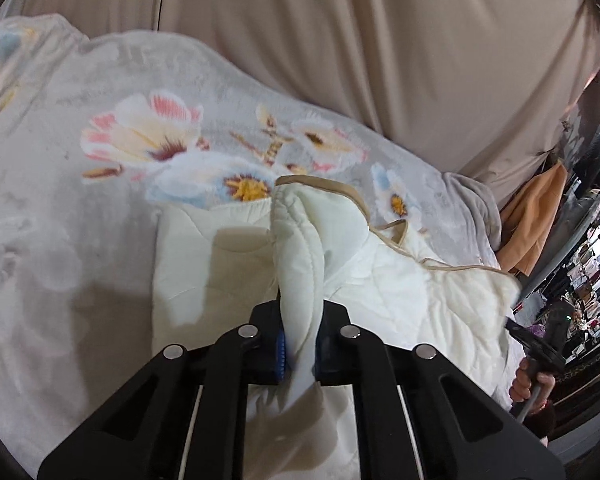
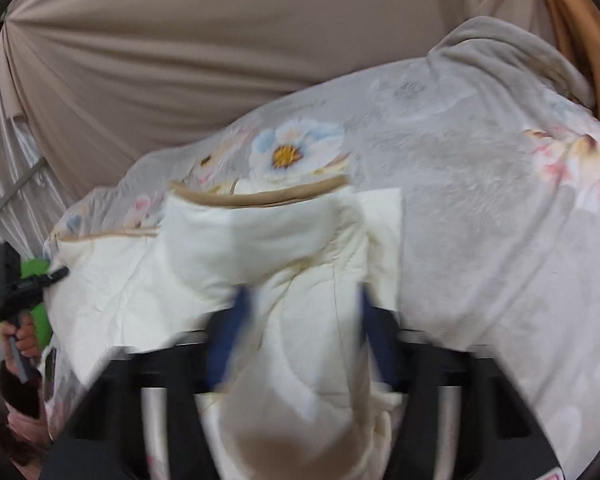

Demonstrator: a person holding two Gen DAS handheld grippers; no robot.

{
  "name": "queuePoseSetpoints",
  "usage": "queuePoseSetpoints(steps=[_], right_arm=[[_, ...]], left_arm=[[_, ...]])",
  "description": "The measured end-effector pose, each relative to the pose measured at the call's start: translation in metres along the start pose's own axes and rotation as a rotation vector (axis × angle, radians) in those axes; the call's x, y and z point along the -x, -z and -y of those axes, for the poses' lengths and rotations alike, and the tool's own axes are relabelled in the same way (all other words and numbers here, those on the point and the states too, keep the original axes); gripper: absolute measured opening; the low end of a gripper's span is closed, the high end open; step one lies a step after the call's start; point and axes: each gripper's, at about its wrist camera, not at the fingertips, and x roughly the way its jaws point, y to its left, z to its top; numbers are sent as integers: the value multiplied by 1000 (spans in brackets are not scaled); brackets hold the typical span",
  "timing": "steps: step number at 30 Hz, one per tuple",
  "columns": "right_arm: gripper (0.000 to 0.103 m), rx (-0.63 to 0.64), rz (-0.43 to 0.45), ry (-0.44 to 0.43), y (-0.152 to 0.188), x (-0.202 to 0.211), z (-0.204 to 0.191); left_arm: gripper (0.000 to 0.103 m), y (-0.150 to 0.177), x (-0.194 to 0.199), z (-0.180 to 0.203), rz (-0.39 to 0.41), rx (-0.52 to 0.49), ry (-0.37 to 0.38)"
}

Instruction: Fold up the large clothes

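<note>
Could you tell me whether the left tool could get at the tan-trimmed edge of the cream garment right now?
Probably not yet: the left tool is shut on a fold of the cream garment, and the tan-trimmed edge lies beyond it.

A bedroom-like corner beside a shop is showing: a floral fleece blanket [image 1: 100, 208] is covering a bed, beige drapes [image 1: 340, 48] hanging behind it, crowded merchandise shelves [image 1: 592, 276] standing to the blanket's right.

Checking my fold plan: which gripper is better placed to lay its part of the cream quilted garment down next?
Left, probably. The left gripper is shut on a narrow fold of the cream quilted garment, sharply in view. The right gripper straddles a bulky bunch, its view blurred, so its grip is less certain.
</note>
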Motion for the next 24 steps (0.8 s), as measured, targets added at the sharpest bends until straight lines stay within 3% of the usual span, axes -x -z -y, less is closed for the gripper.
queuePoseSetpoints(steps=[1,4,6,8,10,11,13,16,20,24], right_arm=[[12,38,-7,-21,0,1,-10],[9,137,121,-155,4,45,-38],[9,183,176,-202,12,70,-47],[8,200,130,-121,20,65,-44],[7,141,-2,73,29,32,-21],[7,105,-60,80,34,17,-10],[6,42,-108,61,41,0,1],[7,117,-52,117,29,10,-18],[7,93,71,46,-13,29,-19],[7,57,75,73,-49,-4,-6]], left_arm=[[8,1,8,1,11,-1,-7],[8,8,35,4,39,-4,1],[8,16,38,2,34,-17,-34],[8,26,16,-6,-27,-32,-137],[8,34,-15,-21,-117,-5,-160],[8,40,-32,-29,-161,25,-136],[9,44,-46,-32,-176,46,-131],[8,35,-38,-21,-127,9,-171],[8,2,-16,-9,-24,-30,-152],[8,-24,-35,-8,-7,-41,-185]])
